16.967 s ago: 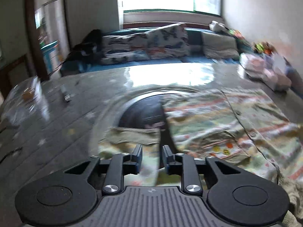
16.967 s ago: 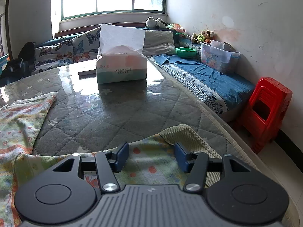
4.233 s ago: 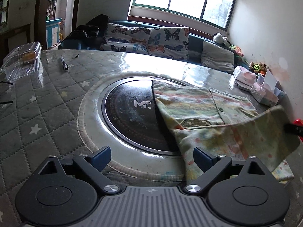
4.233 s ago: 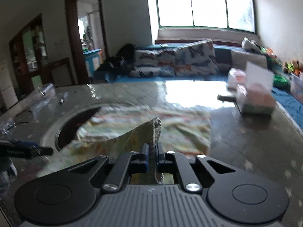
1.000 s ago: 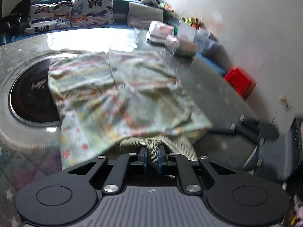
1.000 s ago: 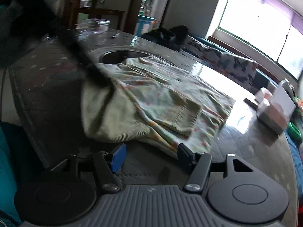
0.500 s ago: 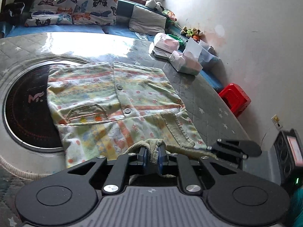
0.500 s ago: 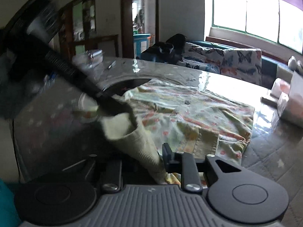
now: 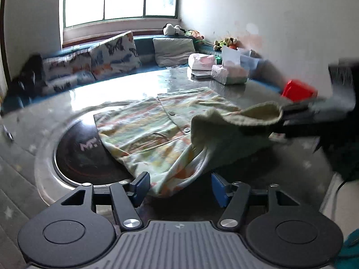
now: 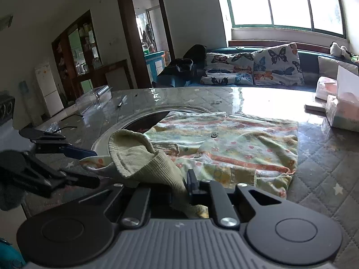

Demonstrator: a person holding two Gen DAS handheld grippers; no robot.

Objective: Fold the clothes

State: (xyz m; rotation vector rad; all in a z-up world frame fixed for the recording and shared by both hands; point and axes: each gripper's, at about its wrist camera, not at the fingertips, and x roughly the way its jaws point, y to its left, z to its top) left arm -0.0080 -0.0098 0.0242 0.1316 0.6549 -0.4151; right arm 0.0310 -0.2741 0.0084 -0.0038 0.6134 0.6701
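Observation:
A pale green patterned buttoned garment (image 9: 148,123) lies spread on the quilted table, part of it over the dark round inset; it also shows in the right wrist view (image 10: 235,139). My right gripper (image 10: 179,190) is shut on the garment's ribbed sleeve cuff (image 10: 139,157) and holds it lifted above the table's near edge; in the left wrist view this gripper (image 9: 298,121) holds the cuff (image 9: 246,116) at the right. My left gripper (image 9: 178,185) is open and empty, with the hanging sleeve fabric between its fingers. It also shows at the left of the right wrist view (image 10: 83,165).
Tissue boxes (image 9: 228,76) and a flat packet stand at the table's far right. A clear plastic box (image 10: 94,98) and a pen (image 10: 121,102) lie at the far left. A cushioned bench (image 10: 253,67) runs under the window. A red stool (image 9: 298,90) stands beside the table.
My left gripper has opened and let go of the ribbed cuff. My right gripper has closed on that cuff and holds it up. The left view has swung toward the window.

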